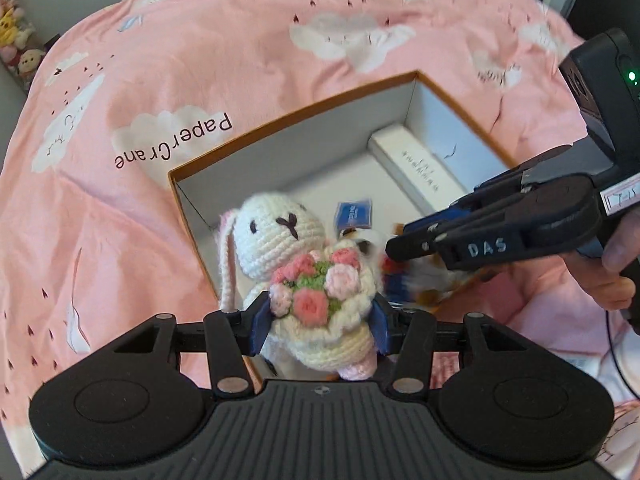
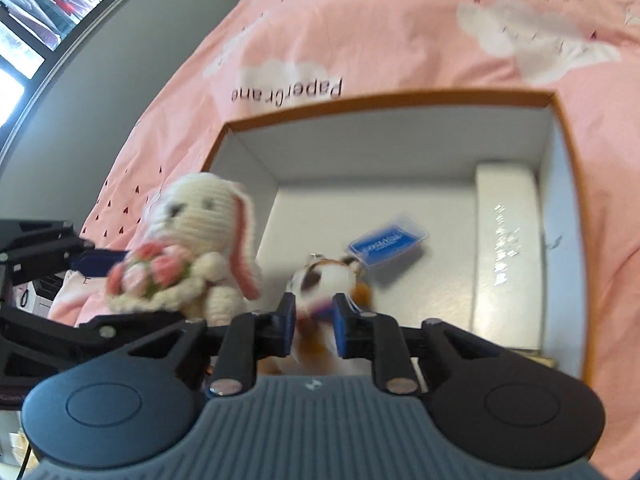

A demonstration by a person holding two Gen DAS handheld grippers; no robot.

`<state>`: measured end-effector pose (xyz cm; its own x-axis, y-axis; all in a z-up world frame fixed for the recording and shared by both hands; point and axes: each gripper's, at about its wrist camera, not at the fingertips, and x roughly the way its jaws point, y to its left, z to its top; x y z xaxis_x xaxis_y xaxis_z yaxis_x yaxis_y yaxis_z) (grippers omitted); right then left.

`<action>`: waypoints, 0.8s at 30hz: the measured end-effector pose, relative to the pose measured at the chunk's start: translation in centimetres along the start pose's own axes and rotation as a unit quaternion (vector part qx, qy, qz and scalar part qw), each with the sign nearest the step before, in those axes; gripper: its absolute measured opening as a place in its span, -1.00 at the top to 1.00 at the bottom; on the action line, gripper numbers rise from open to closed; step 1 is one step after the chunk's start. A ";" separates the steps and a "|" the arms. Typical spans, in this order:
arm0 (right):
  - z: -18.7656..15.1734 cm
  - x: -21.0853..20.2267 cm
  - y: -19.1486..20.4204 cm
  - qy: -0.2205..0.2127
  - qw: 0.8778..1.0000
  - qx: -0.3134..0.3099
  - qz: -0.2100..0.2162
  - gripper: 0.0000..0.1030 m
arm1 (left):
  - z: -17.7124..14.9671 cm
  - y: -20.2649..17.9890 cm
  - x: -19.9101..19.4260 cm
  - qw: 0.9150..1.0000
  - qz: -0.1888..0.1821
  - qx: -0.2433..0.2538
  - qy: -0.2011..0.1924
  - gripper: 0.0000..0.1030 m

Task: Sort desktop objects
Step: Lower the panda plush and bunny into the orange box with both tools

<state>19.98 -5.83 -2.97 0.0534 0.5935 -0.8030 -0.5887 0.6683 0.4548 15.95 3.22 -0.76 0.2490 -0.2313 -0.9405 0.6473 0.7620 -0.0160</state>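
1. Two grippers over one open cardboard box (image 2: 562, 120) on a pink bedspread (image 1: 240, 40).
2. Left gripper (image 1: 316, 322): jaws fairly wide, pads pressing one crocheted white bunny (image 1: 304, 264) above the box's near edge.
3. Right gripper (image 2: 314, 324): jaws narrow, pinching one calico plush cat (image 2: 324, 280), blue tag (image 2: 386, 246) dangling, over the box.
4. Inside: one long white carton (image 2: 506, 248) along the wall.

1. Bunny (image 1: 308, 276): white crochet, pink bouquet, upright at frame centre, clamped over the box's (image 1: 288, 120) near edge.
2. Cat (image 2: 324, 280): calico plush, blue tag, blurred, lower centre, above the box floor.
3. White carton (image 2: 506, 252): flat along the box's right wall.
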 end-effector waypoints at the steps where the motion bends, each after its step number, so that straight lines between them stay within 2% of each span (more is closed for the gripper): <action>1: 0.1 0.4 0.1 0.002 1.000 -0.004 -0.004 0.65 | 0.2 0.1 0.4 1.000 0.001 0.007 0.009 -0.12; 7: 0.5 1.3 -0.1 0.013 0.999 -0.034 -0.024 0.57 | 0.6 0.3 3.3 0.998 0.003 0.038 0.055 -0.11; 10: 0.8 1.5 -0.6 0.030 0.997 -0.060 -0.045 0.43 | 0.3 0.3 4.3 0.996 0.001 0.052 0.066 -0.11; 17: 2.0 2.9 -2.3 0.080 0.987 -0.108 -0.084 0.28 | 0.6 0.5 6.4 0.991 -0.012 0.081 0.107 -0.15; 21: 2.5 4.3 -3.7 0.110 0.986 -0.097 -0.080 0.18 | 1.0 0.7 7.4 0.987 -0.019 0.088 0.130 -0.17; 24: 2.6 5.2 -4.3 0.116 0.987 -0.080 -0.074 0.18 | 1.0 0.4 8.4 0.984 -0.017 0.101 0.148 -0.19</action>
<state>24.88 -4.48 -8.13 -0.0271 0.3629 -0.9314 -0.7092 0.6497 0.2738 19.04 1.03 -8.29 0.0230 -0.0458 -0.9987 0.7886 0.6148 -0.0101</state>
